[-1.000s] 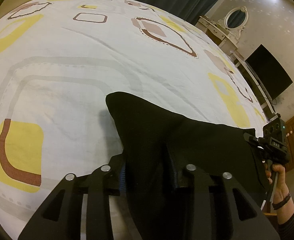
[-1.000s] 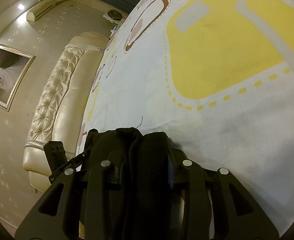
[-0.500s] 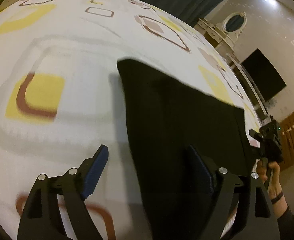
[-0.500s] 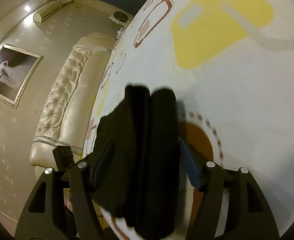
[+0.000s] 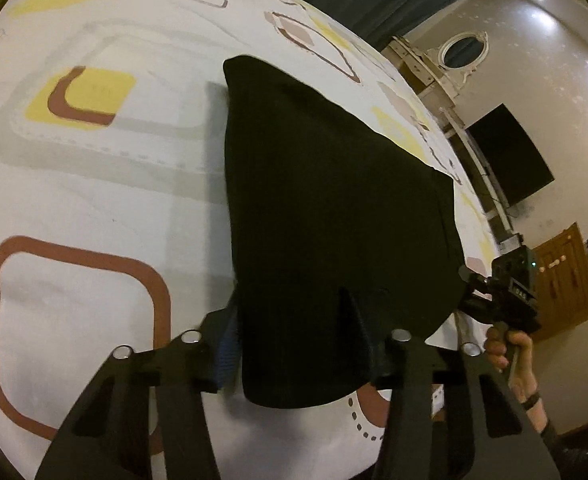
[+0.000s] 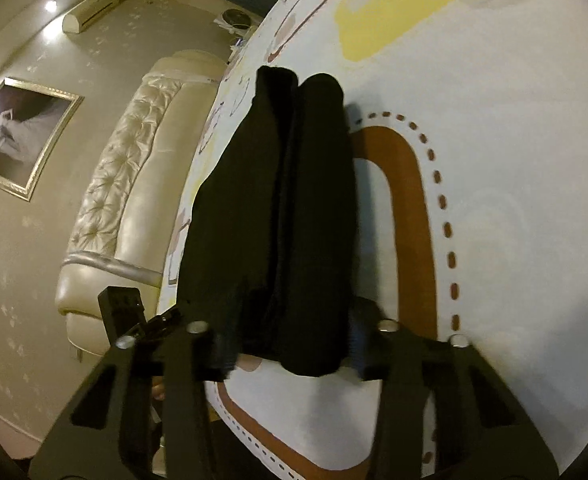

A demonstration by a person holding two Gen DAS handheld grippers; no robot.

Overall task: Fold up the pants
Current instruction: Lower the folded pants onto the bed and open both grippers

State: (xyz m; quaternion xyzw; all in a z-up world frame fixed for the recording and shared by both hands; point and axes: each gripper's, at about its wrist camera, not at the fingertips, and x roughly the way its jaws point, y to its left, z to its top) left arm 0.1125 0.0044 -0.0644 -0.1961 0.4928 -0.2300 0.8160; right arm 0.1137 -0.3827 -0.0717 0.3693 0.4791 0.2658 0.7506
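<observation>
Pants (image 5: 333, 208) are folded into a dark bundle near the bed's (image 5: 94, 184) edge; left gripper (image 5: 294, 344) and right gripper (image 6: 290, 340) each straddle a near corner, jaws closing on cloth, probably to grab both corners and shift it evenly

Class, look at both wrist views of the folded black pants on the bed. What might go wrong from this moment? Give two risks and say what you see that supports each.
1. The left gripper and right gripper are both closing with the folded black pants between their fingers; an uneven bite could catch only some layers, and the fold would slip apart.
2. The pants' near end lies close to the bed's edge; a pull that way might drag them off.
</observation>
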